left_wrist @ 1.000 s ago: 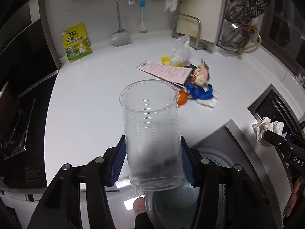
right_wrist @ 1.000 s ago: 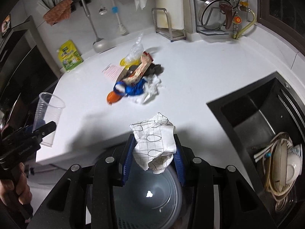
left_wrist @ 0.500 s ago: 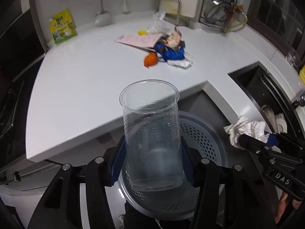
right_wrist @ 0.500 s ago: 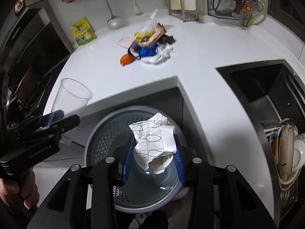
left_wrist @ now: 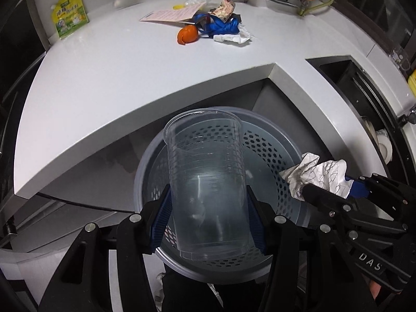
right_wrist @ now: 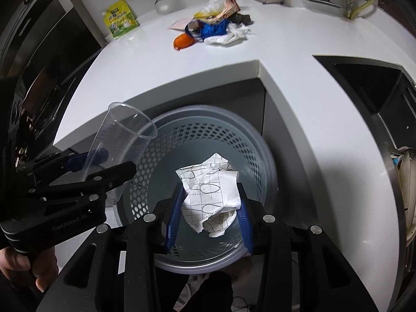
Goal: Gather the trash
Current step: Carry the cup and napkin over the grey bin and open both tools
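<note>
White countertop (left_wrist: 109, 78) is wrapping around a perforated bin (left_wrist: 262, 140) waiting below. Over its mouth, the left gripper (left_wrist: 208, 215) is clamping a clear cup (left_wrist: 205, 182) and the right gripper (right_wrist: 210, 213) is pinching crumpled paper (right_wrist: 210, 195), both poised for dropping; more litter (right_wrist: 213, 30) is lying behind.

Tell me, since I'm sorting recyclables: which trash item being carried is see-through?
The clear plastic cup in the left tool, above the perforated bin. The right tool holds an opaque white crumpled paper with black line patterns.
</note>
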Available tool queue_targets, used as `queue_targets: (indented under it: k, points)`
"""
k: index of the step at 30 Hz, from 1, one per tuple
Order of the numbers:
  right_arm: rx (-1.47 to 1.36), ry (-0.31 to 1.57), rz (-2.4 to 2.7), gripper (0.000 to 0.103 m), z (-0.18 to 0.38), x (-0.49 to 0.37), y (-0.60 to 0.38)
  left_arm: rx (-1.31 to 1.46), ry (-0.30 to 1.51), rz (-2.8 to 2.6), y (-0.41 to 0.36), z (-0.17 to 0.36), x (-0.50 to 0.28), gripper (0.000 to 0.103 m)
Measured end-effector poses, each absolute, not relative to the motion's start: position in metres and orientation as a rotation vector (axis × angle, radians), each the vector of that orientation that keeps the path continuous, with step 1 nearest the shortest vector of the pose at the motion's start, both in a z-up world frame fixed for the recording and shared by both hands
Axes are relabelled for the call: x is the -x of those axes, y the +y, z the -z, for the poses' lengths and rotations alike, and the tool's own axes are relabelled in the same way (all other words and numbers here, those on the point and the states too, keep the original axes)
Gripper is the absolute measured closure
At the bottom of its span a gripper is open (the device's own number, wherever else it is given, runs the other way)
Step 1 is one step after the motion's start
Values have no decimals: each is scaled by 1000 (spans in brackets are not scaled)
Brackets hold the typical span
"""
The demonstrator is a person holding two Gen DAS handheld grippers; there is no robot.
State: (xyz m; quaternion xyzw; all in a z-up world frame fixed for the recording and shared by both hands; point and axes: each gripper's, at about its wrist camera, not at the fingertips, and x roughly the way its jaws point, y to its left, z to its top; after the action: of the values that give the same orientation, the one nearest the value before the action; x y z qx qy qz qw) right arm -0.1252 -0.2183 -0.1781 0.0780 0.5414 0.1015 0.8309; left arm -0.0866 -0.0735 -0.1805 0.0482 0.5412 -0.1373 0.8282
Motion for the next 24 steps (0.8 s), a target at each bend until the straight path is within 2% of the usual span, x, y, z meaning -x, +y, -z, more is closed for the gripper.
queue_targets:
  k: [11, 16, 18, 21, 24]
  points:
    - [-176, 1179, -240, 64, 190, 121, -214, -93, 1166, 273, -69, 187, 87, 47]
    - [-172, 1168, -229, 54, 188, 121, -217, -91, 1163, 269, -68, 186, 86, 47]
    - [-174, 1159, -225, 44, 186, 122, -218, -96, 1161, 266, -68, 185, 86, 42]
    - [-180, 1145, -222, 42, 183, 122, -220, -95, 1153, 260, -67, 182, 87, 33]
    - [-184, 1142, -220, 42, 182, 121, -221, -95, 1154, 256, -66, 181, 86, 29]
